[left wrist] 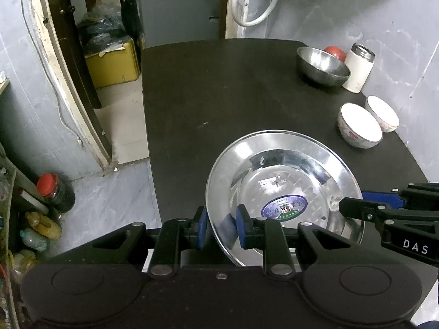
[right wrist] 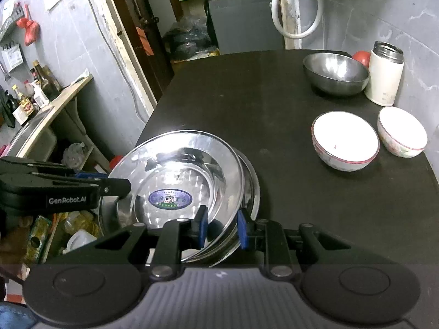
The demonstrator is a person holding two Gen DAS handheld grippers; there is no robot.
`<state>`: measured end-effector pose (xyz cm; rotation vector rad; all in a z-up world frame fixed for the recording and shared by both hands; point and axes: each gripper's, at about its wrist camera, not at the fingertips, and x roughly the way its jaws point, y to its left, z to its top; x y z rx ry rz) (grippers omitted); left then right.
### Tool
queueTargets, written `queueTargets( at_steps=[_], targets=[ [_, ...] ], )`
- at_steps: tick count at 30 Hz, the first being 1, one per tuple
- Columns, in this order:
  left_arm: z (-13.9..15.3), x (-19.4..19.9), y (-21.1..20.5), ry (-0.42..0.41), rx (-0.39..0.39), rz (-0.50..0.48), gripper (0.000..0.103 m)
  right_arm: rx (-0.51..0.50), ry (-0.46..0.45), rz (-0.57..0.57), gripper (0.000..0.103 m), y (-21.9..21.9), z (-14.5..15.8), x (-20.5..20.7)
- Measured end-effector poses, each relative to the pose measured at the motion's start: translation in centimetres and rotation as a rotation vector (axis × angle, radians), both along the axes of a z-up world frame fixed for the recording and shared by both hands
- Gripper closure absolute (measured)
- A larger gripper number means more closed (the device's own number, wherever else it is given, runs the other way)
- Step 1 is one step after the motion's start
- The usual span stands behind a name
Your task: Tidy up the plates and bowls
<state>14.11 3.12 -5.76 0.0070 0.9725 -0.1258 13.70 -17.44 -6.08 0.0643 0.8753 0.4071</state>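
**Two grippers on the rim of a steel plate above a second one**

Nearest each camera, the jaws straddle the thin edge of the upper steel plate (right wrist: 175, 181). The left gripper (left wrist: 221, 226) has its blue pads either side of the plate's near-left rim, closed narrow with the rim between them; it reads as a grip, though actual pad contact is hard to confirm. The right gripper (right wrist: 221, 227) straddles the rim at the opposite side in the same way, narrow, apparently pinching the upper plate's edge, with the lower steel plate (right wrist: 251, 189) showing just beyond and beneath it.

The upper plate is tilted, its left side raised over the table edge in the right wrist view, face up, label sticker visible. Being round it has no long axis; its flat face is what matters, and it sits offset from the lower plate.

As a judgement: thin polished steel is light and stiff, not fragile, but slippery and noisy, so a rim pinch at two opposite points suits it.

Farther from the plates on the dark table (right wrist: 274, 104) stand two white ceramic bowls (right wrist: 344, 141) (right wrist: 402, 133), upright and just beside each other; these are breakable. Beyond them sits a steel bowl (right wrist: 336, 74), upright, close beside a white flask (right wrist: 385, 74).
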Motion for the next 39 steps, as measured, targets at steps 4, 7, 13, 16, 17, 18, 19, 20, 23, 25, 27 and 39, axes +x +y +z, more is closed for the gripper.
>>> queueTargets(
  at_steps=[4,7,13,16,17,18,19,20,23,25,27,39],
  targets=[
    [-0.1,0.2,-0.3,0.004,0.006,-0.008,0.078,-0.007,0.005,-0.003,0.077,0.1,0.0,0.0],
    [-0.2,0.3,-0.4,0.007,0.009,-0.011,0.078,-0.009,0.006,-0.005,0.077,0.1,0.0,-0.1],
    [-0.3,0.4,-0.6,0.013,0.013,-0.016,0.078,-0.011,0.011,-0.008,0.077,0.1,-0.1,-0.1],
    [-0.4,0.4,-0.6,0.015,0.017,-0.018,0.077,-0.012,0.012,-0.008,0.077,0.1,-0.1,-0.1],
    [-0.4,0.4,-0.7,0.016,0.018,-0.018,0.077,-0.011,0.012,-0.008,0.077,0.1,-0.1,-0.1],
    [-0.4,0.5,-0.7,0.017,0.020,-0.020,0.077,-0.012,0.012,-0.008,0.077,0.1,-0.1,-0.1],
    [-0.4,0.5,-0.7,0.018,0.021,-0.020,0.077,-0.011,0.012,-0.008,0.077,0.1,-0.1,-0.1],
    [-0.5,0.5,-0.8,0.019,0.022,-0.020,0.077,-0.011,0.012,-0.008,0.077,0.1,-0.1,-0.1],
    [-0.5,0.4,-0.8,0.020,0.022,-0.020,0.077,-0.014,0.013,-0.008,0.077,0.2,-0.1,-0.1],
    [-0.6,0.4,-0.9,0.021,0.022,-0.021,0.077,-0.015,0.012,-0.008,0.077,0.3,-0.1,-0.2],
    [-0.7,0.5,-0.9,0.022,0.022,-0.022,0.077,-0.018,0.013,-0.009,0.077,0.3,-0.2,-0.1],
    [-1.1,0.7,-1.3,0.019,0.025,-0.032,0.077,-0.036,0.008,-0.021,0.077,0.5,-0.4,-0.2]
  ],
)
